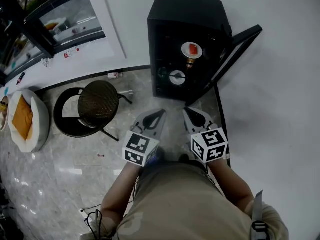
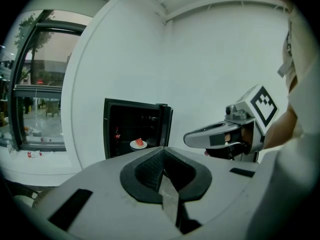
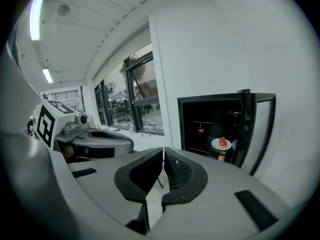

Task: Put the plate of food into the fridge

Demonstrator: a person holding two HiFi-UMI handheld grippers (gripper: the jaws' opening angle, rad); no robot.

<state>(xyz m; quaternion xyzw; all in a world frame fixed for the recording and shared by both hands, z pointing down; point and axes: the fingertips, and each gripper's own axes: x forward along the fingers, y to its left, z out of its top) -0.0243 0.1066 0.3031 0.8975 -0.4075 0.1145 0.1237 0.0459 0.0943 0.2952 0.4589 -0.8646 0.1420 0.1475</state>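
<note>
Head view, open fridge (image 1: 186,8), food plate (image 1: 191,50) inside

The red food (image 1: 192,49) on the plate (image 1: 185,53) is too small to name — likewise the container (image 1: 189,63) under it. The person (image 1: 190,204) runs off the lower edge.

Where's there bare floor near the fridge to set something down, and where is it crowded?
Bare floor lies between the round chair and the open fridge, just ahead of the shut, empty left gripper and right gripper. More lies this side of the chair. Crowded: the fridge shelves, holding the plate of food, a bottle and a lower dish.
</note>
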